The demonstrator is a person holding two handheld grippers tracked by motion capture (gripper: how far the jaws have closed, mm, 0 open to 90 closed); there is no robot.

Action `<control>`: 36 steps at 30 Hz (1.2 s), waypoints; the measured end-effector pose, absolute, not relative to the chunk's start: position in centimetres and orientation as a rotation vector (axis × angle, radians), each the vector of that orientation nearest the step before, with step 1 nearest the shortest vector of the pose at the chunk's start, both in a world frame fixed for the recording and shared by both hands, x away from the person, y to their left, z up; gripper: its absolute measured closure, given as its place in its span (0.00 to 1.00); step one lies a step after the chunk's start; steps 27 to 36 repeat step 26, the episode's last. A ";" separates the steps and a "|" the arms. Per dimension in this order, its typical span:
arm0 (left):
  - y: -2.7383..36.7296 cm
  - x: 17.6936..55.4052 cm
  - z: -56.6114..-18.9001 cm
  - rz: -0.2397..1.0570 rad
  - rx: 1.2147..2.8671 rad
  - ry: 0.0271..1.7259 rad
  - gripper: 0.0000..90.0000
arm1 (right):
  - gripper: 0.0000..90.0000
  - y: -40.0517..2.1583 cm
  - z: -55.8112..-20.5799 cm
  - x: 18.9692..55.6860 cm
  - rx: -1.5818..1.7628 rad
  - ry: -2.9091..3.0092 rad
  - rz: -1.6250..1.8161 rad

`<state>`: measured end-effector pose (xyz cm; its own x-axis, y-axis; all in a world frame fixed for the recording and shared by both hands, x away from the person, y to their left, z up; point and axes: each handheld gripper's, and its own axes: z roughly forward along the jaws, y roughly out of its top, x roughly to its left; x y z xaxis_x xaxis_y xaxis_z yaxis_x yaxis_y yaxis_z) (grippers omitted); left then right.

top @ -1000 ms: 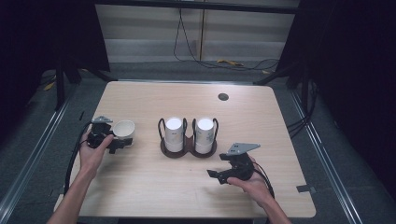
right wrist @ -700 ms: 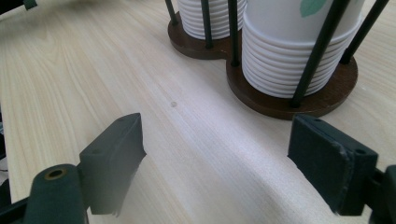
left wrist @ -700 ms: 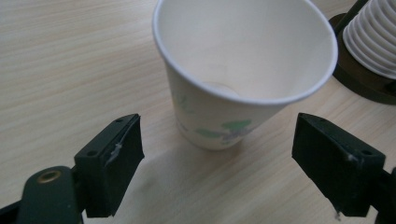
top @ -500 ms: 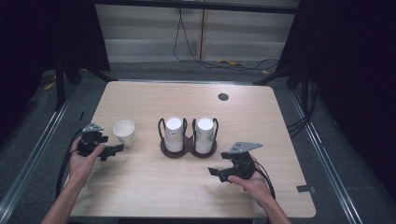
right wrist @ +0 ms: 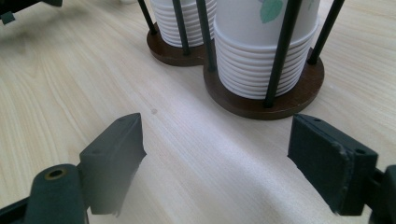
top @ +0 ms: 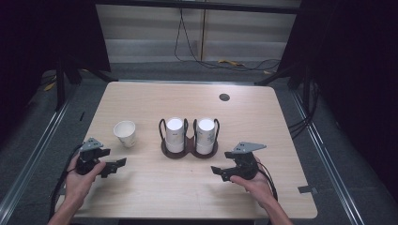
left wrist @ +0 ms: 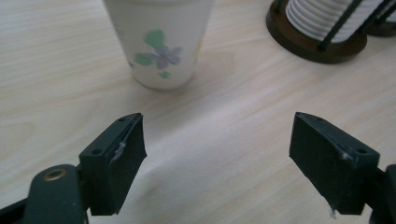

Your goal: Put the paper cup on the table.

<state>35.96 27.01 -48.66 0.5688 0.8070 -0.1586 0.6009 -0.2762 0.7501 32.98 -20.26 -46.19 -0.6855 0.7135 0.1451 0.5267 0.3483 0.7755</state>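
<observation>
while the single paper cup (top: 125, 133) stands upright and alone on the wooden table (top: 141, 197), to the left of the two-pocket cup holder (top: 189, 151) and well apart from it, the left gripper (top: 116, 165) sits just on the person's side of that cup, a little farther from the holder, touching nothing. its jaws have just been closing a little yet are spread wide, with only bare wood between them; in the left gripper view the cup (left wrist: 158, 42), white with a printed green and purple flower, rises just beyond the tips. the holder itself is a dark wooden base with black wire uprights, and each pocket carries a stack of nested paper cups (right wrist: 261, 56). the right gripper (top: 220, 171) rests low on the near side of the holder, to its right-hand end, jaws wide apart and empty, aimed at the ribbed stack there. judging by its thin wall and empty mouth, the loose cup is very light, easily tipped and easily crushed; it likely slides on the smooth wood if nudged. a gentle pinch across the side wall, above the middle where the rolled rim stiffens it, looks the safest hold, closing only until the pads meet the paper, since a hard squeeze would buckle the wall.
</observation>
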 end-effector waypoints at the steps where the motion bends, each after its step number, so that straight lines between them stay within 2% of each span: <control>1: 26.7 35.8 -48.7 0.309 1.986 1.126 0.20 | 0.21 -20.3 -46.2 33.0 1.123 2.389 1.248; 4: 25.5 35.1 -48.0 0.336 1.995 1.084 0.20 | 0.21 -20.4 -46.2 33.0 1.138 2.380 1.249; 10: 23.1 34.7 -47.0 0.286 1.964 1.074 0.20 | 0.21 -20.5 -46.2 32.9 1.159 2.361 1.248; 14: 22.1 34.5 -47.5 0.303 1.981 1.049 0.20 | 0.21 -20.6 -46.5 32.8 1.172 2.345 1.245; 21: 21.8 34.1 -48.5 0.220 1.974 1.001 0.20 | 0.21 -20.8 -46.9 32.6 1.241 2.312 1.243; 36: 21.2 33.4 -48.6 0.247 2.006 0.972 0.20 | 0.21 -20.8 -47.1 32.6 1.252 2.312 1.217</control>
